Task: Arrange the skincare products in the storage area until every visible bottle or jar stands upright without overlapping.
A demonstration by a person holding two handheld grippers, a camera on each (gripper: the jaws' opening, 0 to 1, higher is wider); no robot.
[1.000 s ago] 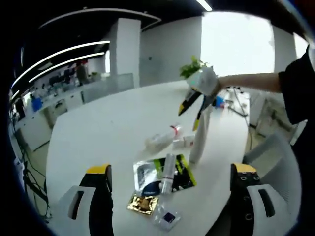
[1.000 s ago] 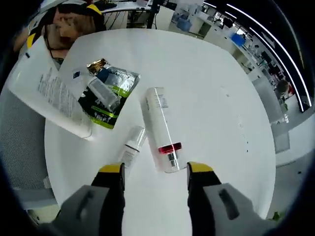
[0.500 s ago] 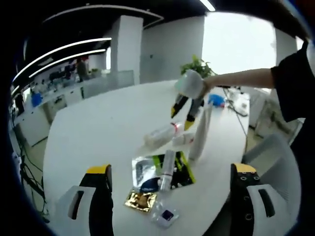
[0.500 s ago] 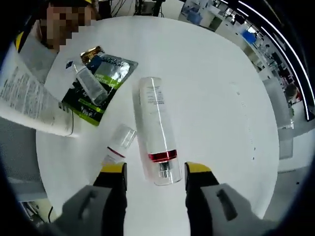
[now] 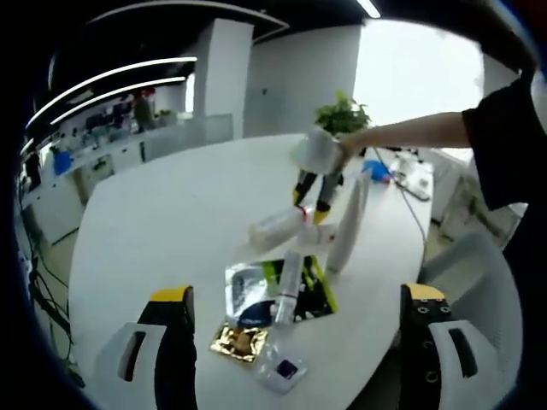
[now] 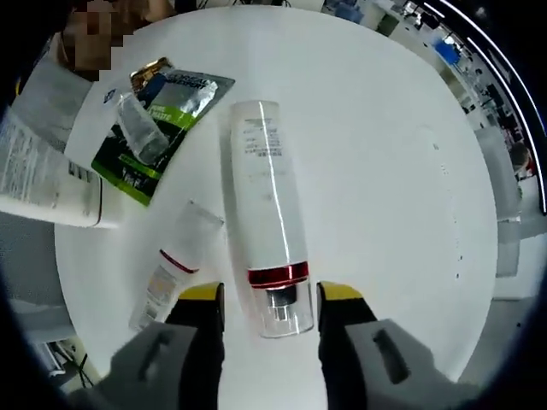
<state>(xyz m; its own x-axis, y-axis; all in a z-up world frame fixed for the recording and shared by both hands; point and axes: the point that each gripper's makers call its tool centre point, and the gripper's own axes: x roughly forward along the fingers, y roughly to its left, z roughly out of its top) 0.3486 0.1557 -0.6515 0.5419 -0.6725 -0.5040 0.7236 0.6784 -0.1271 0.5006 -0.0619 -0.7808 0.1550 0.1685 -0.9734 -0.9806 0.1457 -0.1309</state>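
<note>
Now | our right gripper [image 6: 263,299] straddles the cap end of the lying bottle [image 6: 265,239] on the table [image 6: 385,128], jaws spread, not yet clamped, so we can stand it | left gripper [image 5: 299,307] released, hanging back clear

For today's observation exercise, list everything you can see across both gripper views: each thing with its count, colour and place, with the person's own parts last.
Table: one, white, round, under everything.
Large bottle: one, white with a red band and clear cap, lying flat, cap between the right gripper's jaws.
Small tube: one, white with a red band, lying beside the large bottle.
Tall tube: one, white, standing upright near the table's edge.
Sachet: one, green, black and silver, flat, with a clear tube lying on it.
Gold packet: one, flat, nearest the left gripper.
Plant: one, green, at the far edge.
Left gripper: grey with yellow tips, open.
Right gripper: same colours, open around the cap.
Person's arm: bare, black sleeve.
</note>
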